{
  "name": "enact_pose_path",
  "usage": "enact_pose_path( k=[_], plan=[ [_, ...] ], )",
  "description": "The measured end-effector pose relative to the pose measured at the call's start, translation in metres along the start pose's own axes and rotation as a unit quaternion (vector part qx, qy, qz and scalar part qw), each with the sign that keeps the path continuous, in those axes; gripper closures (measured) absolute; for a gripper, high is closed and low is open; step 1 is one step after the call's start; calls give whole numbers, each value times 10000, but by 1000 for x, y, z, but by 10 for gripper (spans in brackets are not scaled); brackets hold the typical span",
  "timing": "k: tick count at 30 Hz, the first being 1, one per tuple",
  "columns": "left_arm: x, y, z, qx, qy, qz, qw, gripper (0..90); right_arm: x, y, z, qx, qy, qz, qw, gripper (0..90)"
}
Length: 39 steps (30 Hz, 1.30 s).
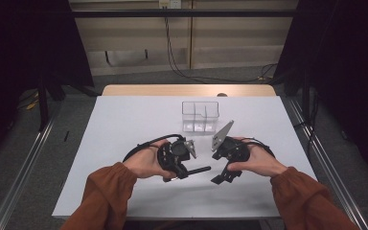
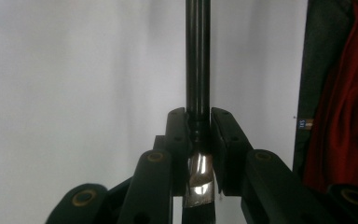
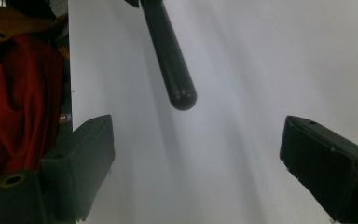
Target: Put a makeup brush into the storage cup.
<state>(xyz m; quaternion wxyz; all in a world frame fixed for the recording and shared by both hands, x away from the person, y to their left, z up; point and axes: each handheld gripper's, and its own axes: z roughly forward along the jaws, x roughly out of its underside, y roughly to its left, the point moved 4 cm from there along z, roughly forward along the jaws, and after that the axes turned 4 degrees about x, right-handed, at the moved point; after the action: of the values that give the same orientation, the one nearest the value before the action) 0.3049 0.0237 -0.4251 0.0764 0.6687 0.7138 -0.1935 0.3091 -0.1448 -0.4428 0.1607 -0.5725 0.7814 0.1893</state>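
Sitting empty on table [image 1: 124, 124]: clear divided container [image 1: 200, 116].

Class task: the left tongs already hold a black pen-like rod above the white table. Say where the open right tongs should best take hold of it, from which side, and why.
Probably the free rounded end of the black rod. It sticks out level from the left tongs, which are shut on its other end, toward the right tongs. So those should come in from the right, jaws either side of the slim round shaft, clear of the white table.
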Motion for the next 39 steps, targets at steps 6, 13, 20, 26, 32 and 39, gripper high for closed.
enact_pose_path(
  k=[6,13,20,26,32,39],
  plan=[
    [1,1,6,57,85,-22,9999,779,-1,2,7,-122,312,-116,9994,50],
    [-1,-1,8,107,43,4,9999,779,-6,5,13,-190,314,-231,9991,82],
    [0,-2,11,133,64,17,9999,779,-11,5,16,-308,202,-313,9988,291],
    [1,-2,14,178,60,7,9998,779,-13,5,15,-353,154,-367,9986,442],
    [0,-2,17,214,95,44,9997,779,-14,8,19,-448,203,-483,9976,554],
    [1,1,17,180,2,-63,9998,779,-16,6,20,-531,120,-458,9975,707]
  ],
)
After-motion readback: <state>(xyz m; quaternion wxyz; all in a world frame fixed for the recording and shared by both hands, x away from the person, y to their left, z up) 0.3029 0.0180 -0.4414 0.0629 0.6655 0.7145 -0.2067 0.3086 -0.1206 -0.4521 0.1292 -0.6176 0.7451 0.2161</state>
